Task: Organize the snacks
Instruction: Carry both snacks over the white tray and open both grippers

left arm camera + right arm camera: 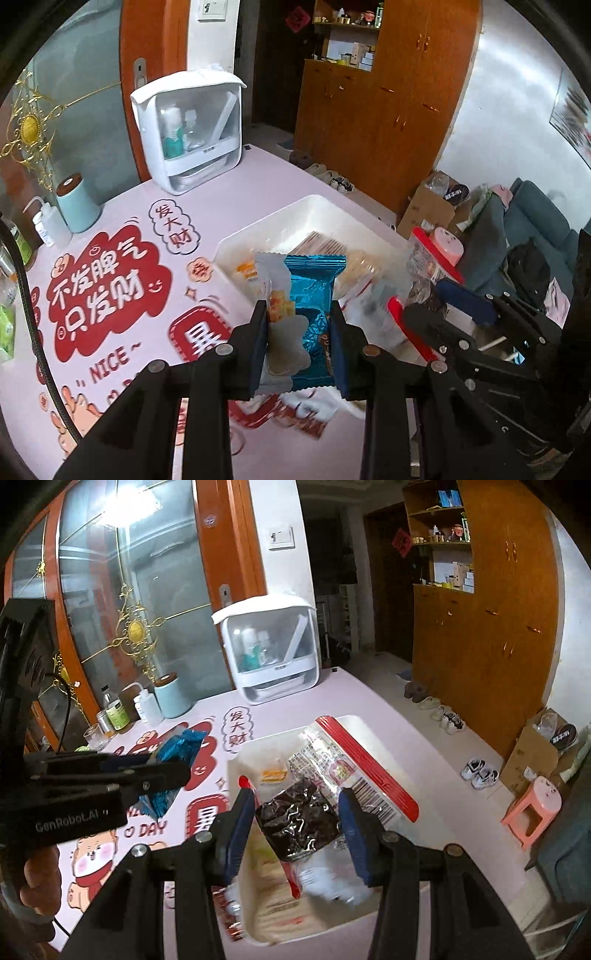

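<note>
Left gripper clamps two snack packets and right gripper clamps a dark packet, both above the white bin by the table's right edge.

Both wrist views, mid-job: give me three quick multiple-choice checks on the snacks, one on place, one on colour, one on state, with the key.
1. Where is the white bin?
A. on the pink mat
B. on the floor
C. on the sofa

2. What colour is the shiny packet in the left tool?
A. green
B. blue
C. yellow

3. How is the right tool?
A. open, nothing between its fingers
B. shut on the dark packet
C. resting on the stool

Key: 1 A, the bin sits on the pink mat, by its printed red slogans. 2 B, a blue foil wrapper sits between the left fingers, beside a pale packet. 3 B, both blue pads press a crinkled dark packet, held above the bin.
</note>
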Motion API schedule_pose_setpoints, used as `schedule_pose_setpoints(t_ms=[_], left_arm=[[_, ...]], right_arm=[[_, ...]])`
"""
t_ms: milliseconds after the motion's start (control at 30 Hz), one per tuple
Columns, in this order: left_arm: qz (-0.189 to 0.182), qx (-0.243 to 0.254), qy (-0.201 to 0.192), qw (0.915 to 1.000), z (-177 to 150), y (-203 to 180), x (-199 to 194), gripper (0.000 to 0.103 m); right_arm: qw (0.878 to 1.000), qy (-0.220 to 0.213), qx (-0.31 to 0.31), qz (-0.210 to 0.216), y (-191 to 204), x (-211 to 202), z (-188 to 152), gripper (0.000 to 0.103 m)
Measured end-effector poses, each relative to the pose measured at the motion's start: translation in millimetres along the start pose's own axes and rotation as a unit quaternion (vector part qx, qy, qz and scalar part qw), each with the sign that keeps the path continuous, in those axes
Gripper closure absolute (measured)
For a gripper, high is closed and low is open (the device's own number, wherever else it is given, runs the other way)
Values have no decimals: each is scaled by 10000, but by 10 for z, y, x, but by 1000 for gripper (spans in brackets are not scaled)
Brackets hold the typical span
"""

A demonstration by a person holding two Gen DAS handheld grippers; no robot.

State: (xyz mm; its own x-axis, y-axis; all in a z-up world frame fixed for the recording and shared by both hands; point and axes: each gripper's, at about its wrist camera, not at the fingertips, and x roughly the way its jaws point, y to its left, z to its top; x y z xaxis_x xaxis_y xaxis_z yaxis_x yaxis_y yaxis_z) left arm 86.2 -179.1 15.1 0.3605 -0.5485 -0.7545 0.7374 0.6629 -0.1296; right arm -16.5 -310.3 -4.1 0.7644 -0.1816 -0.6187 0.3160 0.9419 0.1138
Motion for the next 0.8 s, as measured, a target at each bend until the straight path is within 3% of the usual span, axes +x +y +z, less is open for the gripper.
schedule_pose_setpoints(t_ms=[367, 733, 800], left_arm=[[128, -257, -24, 9996, 283, -403, 466, 74], [509, -537, 94, 9972, 388, -375, 760, 73], [608, -578, 92, 9964, 391, -353, 788, 69]], right_arm=[[9997, -81, -224, 37, -427, 264, 287, 55], [9996, 84, -283, -33, -595, 649, 434, 53], [9994, 176, -302, -30, -591, 692, 436, 53]])
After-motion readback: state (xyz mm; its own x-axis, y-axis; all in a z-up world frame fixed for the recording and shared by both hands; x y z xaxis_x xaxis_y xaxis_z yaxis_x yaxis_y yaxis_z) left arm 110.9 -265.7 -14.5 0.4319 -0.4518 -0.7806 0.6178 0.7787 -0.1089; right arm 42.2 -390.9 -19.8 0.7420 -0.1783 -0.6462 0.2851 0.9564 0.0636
